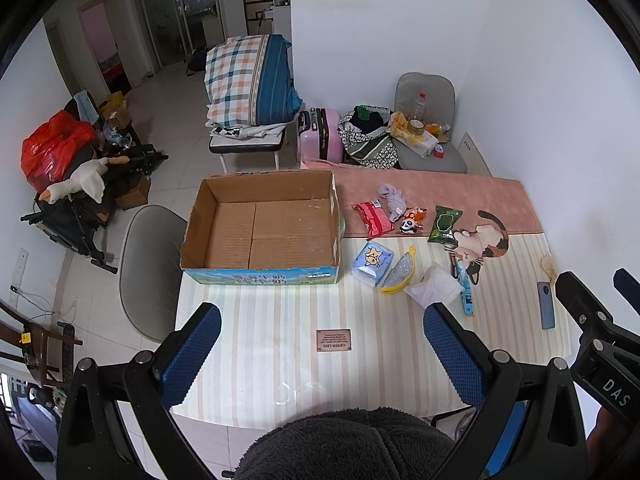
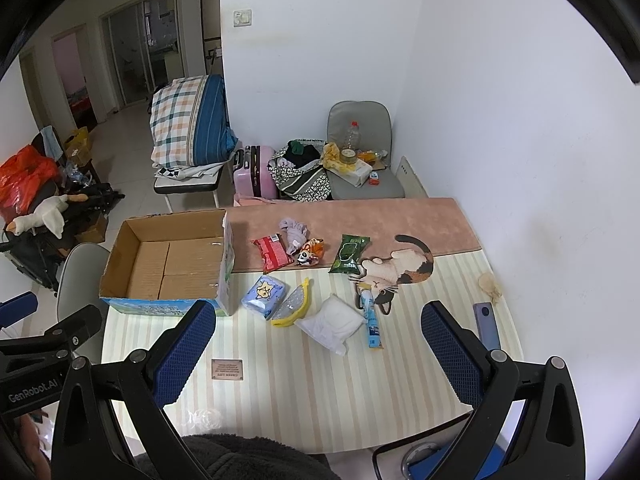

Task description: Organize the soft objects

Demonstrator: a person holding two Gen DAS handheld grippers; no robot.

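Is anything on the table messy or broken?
Nothing looks broken or spilled. The soft packs, like the blue tissue pack and white pouch, lie scattered beside the empty cardboard box, and the lilac cloth is crumpled.

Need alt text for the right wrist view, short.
An open right gripper hangs above a striped table with nothing held. An empty cardboard box stands at the table's left, with small soft packets beside it: a red pack, a green pack and a white pouch. A phone lies near the right edge.
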